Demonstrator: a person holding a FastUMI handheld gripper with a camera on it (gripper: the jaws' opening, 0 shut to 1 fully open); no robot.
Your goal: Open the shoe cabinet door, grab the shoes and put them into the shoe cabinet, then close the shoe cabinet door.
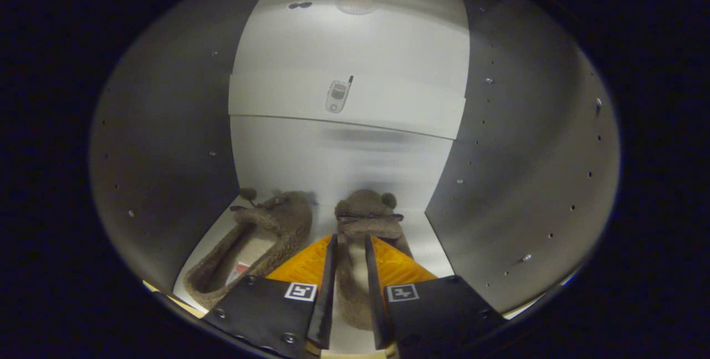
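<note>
Gripper view looks straight into the open shoe cabinet (166,142), and the gripper (350,248) sits low in the centre of the frame with its two fingers drawn close on either side of the right slipper (363,220), a brown fuzzy one with small ears at the toe. The fingers appear to pinch the slipper's side walls near the heel, so I judge it gripped, with only a narrow gap between them that the slipper fills. The slipper's long axis runs straight ahead along the fingers, heel toward the gripper and toe toward the cabinet's white back panel (344,153), which the toe almost reaches.

The left slipper (252,242) lies just beside it, toward the lower left of the frame, on the same white shelf floor (427,242); its long axis slants, toe near the back panel and open heel turned outward toward the lower left. The two toes are close but apart.

Both slippers look to be inside the compartment, so the placing step seems near its end: the coming move is likely to spread the fingers and draw straight back along the slipper's axis. Room is tight sideways: the dark side walls close in left and right, with a white shelf (344,98) overhead in the upper middle. The door is not seen here.
</note>
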